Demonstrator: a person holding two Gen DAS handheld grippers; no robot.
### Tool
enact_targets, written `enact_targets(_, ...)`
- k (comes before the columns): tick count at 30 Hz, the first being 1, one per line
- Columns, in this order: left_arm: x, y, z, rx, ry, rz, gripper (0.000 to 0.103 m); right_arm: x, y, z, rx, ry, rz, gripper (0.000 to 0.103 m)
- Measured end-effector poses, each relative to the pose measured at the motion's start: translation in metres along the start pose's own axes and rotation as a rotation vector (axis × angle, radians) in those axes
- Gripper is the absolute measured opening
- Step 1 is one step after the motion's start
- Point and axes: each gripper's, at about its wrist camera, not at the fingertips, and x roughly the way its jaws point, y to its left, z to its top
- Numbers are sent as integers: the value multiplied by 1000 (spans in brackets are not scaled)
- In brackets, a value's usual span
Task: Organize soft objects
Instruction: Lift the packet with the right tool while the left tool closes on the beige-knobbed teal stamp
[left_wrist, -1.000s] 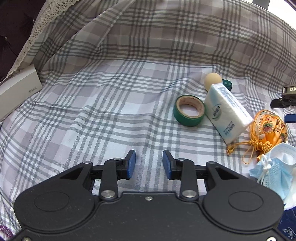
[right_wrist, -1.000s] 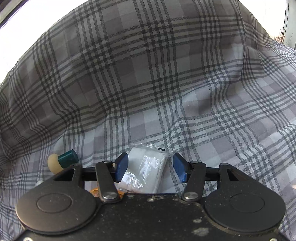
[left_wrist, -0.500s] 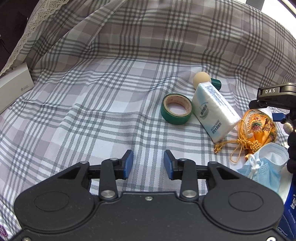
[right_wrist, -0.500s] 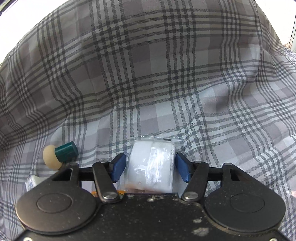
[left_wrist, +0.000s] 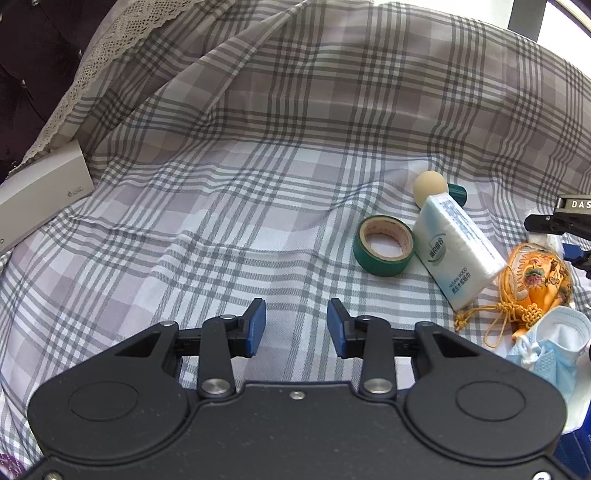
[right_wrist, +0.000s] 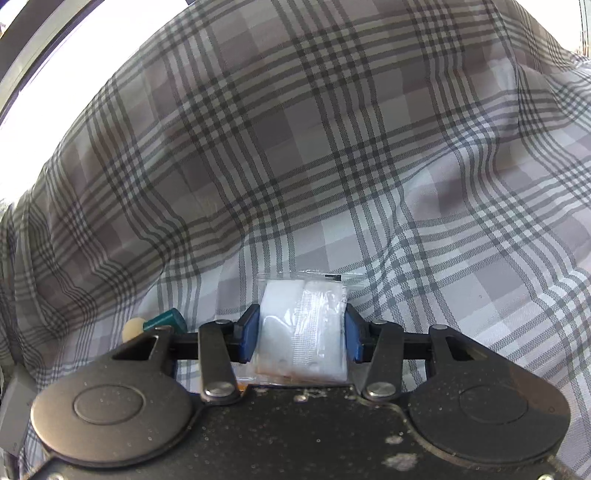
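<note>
My right gripper has its jaws closing, and both blue pads press the sides of a white soft pad in a clear plastic packet lying on the plaid sheet. My left gripper hovers over bare sheet, open, with nothing between its fingers. To its right lie a tissue pack, an orange embroidered pouch with a yellow cord, and a blue face mask. Part of the right gripper's body shows at the right edge of the left wrist view.
A green tape roll lies left of the tissue pack. A beige sponge with a teal handle sits behind the pack and shows as the sponge in the right wrist view. A white box rests at the far left by a lace-edged pillow.
The right gripper's pads, wide apart around the packet earlier, have come in onto its sides as the gripper sank toward it. The left gripper's jaws parted slightly.
</note>
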Motion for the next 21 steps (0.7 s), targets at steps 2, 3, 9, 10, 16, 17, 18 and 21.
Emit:
enact_targets(2,-1,1,3,2,-8,-1,38,-1,-1,-1,-7,-12,19,45)
enact_targets(3,-1,-1,5,14,-13,7,39,-1,1,-1,-16,-20,16,45)
enact_targets(9,2,-18,32,78,12,-12,38,-4,4,-3,-32,-54,3,43)
enact_targets(10,3,-22,39,93,19,-20,39,-4,5,-4,-40,-58,0,43)
enact_targets(16,21,-55,83,197,45,-48,39,-6,6,-4,-47,-65,3,43)
enact_targets(17,24,-59,88,203,52,-54,39,-6,5,-4,-48,-64,3,43)
enact_targets(18,30,-65,94,209,64,-56,39,-5,5,-4,-47,-63,7,43)
enact_targets(21,43,-83,104,254,83,-66,39,-5,4,-4,-42,-62,7,43)
